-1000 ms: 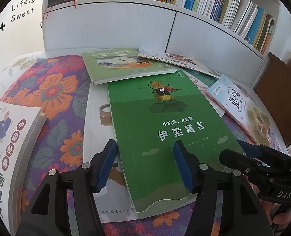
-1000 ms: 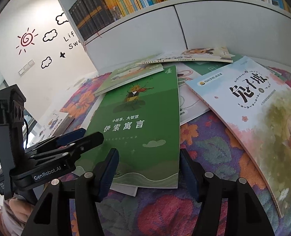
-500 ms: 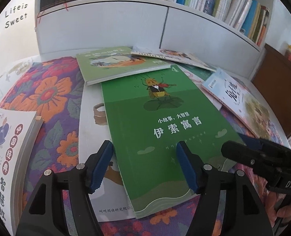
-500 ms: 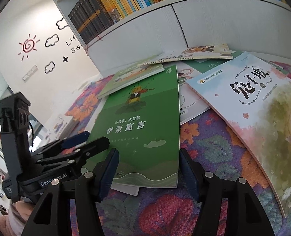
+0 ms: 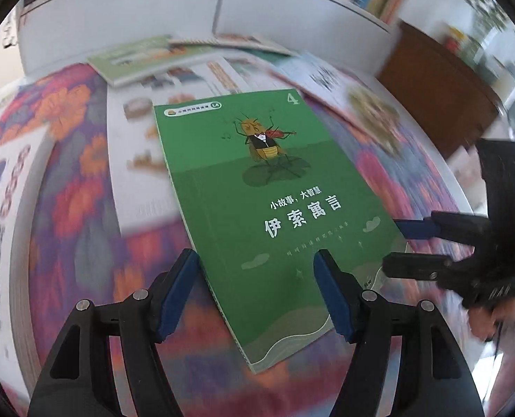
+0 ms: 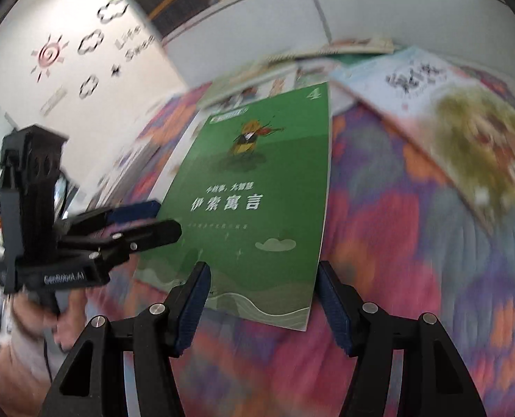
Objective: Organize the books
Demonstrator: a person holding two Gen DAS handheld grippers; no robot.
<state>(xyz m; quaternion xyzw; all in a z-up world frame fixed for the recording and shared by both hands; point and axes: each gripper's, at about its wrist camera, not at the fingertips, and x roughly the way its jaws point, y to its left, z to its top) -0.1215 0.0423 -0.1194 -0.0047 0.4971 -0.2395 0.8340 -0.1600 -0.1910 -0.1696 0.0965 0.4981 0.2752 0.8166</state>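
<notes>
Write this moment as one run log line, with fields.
task: organize books | target: green book | left gripper: open, straddling its near edge | right gripper: open, near edge between fingers | held: nothing

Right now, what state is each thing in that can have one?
Green book: closed, cover up.
Left gripper: fingers apart, astride the book's near corner.
Right gripper: fingers apart, astride the book's other near corner.
Pale book: closed, cover up, on the flowered cloth.
</notes>
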